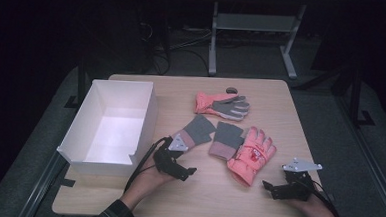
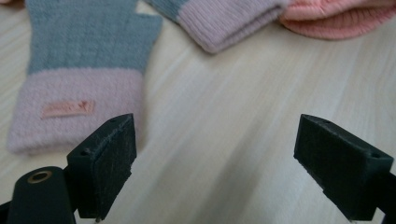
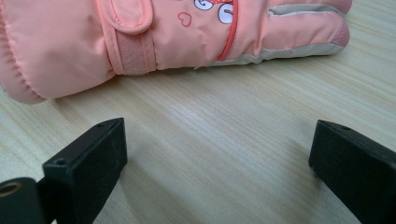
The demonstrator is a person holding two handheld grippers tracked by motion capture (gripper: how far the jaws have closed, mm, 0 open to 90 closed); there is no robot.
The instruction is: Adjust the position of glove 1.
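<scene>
Just ahead of the left hand-held gripper (image 1: 178, 169), whose jaws are spread with nothing between them, a grey and pink knit mitten (image 2: 84, 70) lies flat on the desk (image 1: 201, 199). Ahead of the right hand-held gripper (image 1: 277, 189), also spread and empty, lies a peach ski glove (image 3: 163, 37), apart from it. Beyond the left one's mitten a second knit mitten (image 1: 226, 140) touches that glove; farther off lies another peach glove (image 1: 222, 105), and a white box (image 1: 111, 129) stands beside the left hand-held gripper.
</scene>
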